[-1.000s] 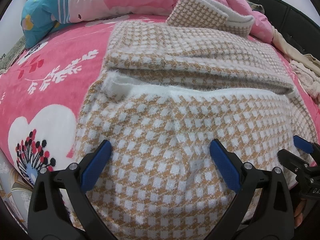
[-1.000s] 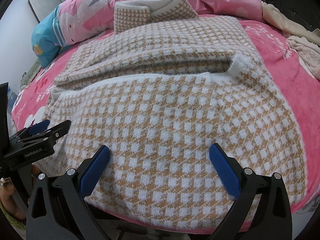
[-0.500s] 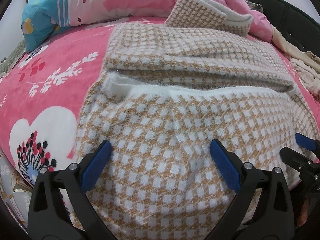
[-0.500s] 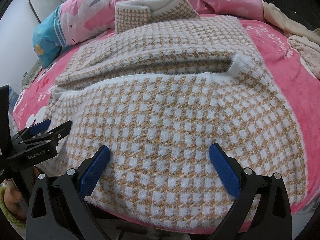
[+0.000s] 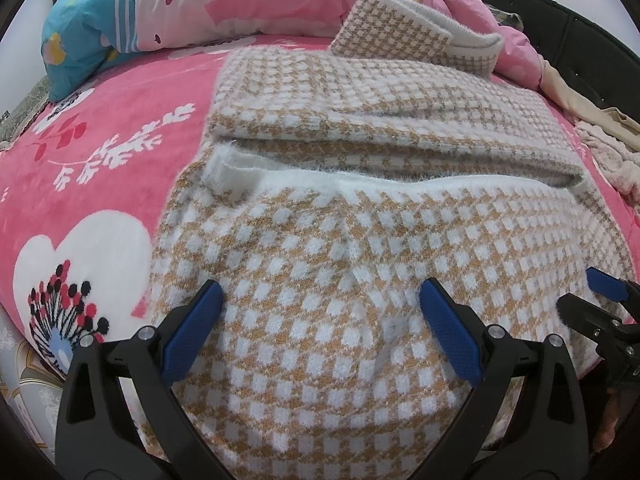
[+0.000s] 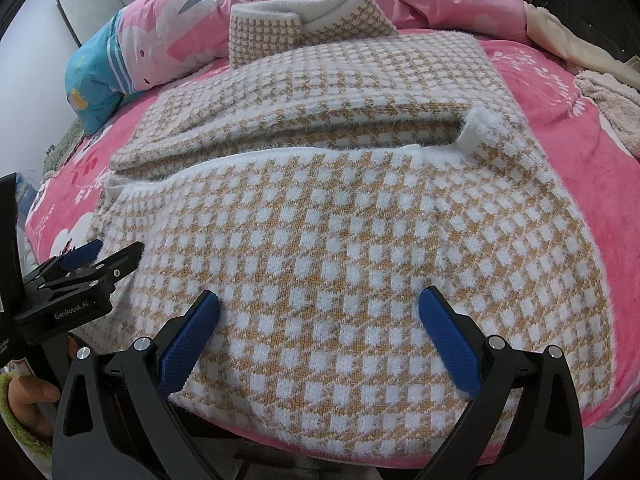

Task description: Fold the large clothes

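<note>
While both tools hang at the near hem, the left gripper [image 5: 320, 332] and the right gripper [image 6: 320, 332] gape wide with nothing between their blue pads, likely poised to pinch two hem corners for another fold. Just ahead lies the fuzzy tan-and-white checked knit garment [image 6: 340, 216], spread flat on the pink plush floral blanket [image 5: 100, 152]. Beyond it, a folded sleeve crosses the body; farthest, a pink-and-blue cartoon quilt [image 6: 152, 44] is heaped.

Black claw [image 6: 318, 336] frames, blue textured pads [image 6: 188, 344], silver screws, green fuzzy cuff [image 6: 12, 408]
</note>
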### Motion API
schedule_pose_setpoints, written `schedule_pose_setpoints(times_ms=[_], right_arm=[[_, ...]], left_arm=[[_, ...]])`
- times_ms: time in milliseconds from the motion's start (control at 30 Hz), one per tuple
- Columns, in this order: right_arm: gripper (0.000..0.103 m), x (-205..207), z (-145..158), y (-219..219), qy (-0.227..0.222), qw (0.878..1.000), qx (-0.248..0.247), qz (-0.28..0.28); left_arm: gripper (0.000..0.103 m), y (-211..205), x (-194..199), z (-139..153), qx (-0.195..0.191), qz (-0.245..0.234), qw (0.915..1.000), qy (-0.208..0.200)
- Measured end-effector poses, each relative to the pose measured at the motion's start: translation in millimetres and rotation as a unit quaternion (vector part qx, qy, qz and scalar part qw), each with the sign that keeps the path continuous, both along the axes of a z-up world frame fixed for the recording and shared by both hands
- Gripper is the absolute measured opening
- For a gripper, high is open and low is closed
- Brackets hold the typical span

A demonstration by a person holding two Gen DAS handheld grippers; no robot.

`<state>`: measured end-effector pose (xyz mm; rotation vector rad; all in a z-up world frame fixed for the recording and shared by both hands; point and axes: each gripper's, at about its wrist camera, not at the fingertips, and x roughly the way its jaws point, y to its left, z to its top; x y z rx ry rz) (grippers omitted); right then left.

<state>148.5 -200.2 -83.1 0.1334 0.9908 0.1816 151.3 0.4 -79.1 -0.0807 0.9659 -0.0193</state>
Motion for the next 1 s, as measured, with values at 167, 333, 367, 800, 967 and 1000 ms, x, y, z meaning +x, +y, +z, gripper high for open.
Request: schedule_pose_setpoints(times_ms=[167, 333, 367, 800, 967, 1000], right_arm=[[0.097, -0.2, -0.3, 0.0, 0.000, 1.000, -0.001, 0.001], [0.097, 0.0, -0.4, 0.2, -0.002, 1.000, 0.000, 0.001], [0.097, 0.4, -0.5, 0.0, -0.002, 1.000, 0.000, 0.000], [0.097, 15.7, 22.3, -26.1, 0.013, 0.997, 0.071, 0.013], [0.097, 25.8, 56.0, -30.2, -0.026, 0.996, 0.078, 0.040], [0.097, 31.1, 63.1, -31.9, -0.033, 0.995, 0.083, 0.045]], left_arm=[[0.095, 1.1, 0.7, 0.3, 0.000, -0.003, 1.0000, 0.001], [0.095, 1.5, 2.9, 0.8, 0.000, -0.005, 1.0000, 0.003], [0.095, 1.6, 3.6, 0.9, 0.000, -0.007, 1.0000, 0.004], [0.095, 7.1, 9.8, 28.9, -0.011, -0.013, 0.9995, -0.026], [0.095, 15.5, 20.5, 64.1, -0.024, -0.027, 0.9968, -0.072], [0.095, 19.7, 26.5, 73.9, -0.033, -0.030, 0.9956, -0.083]])
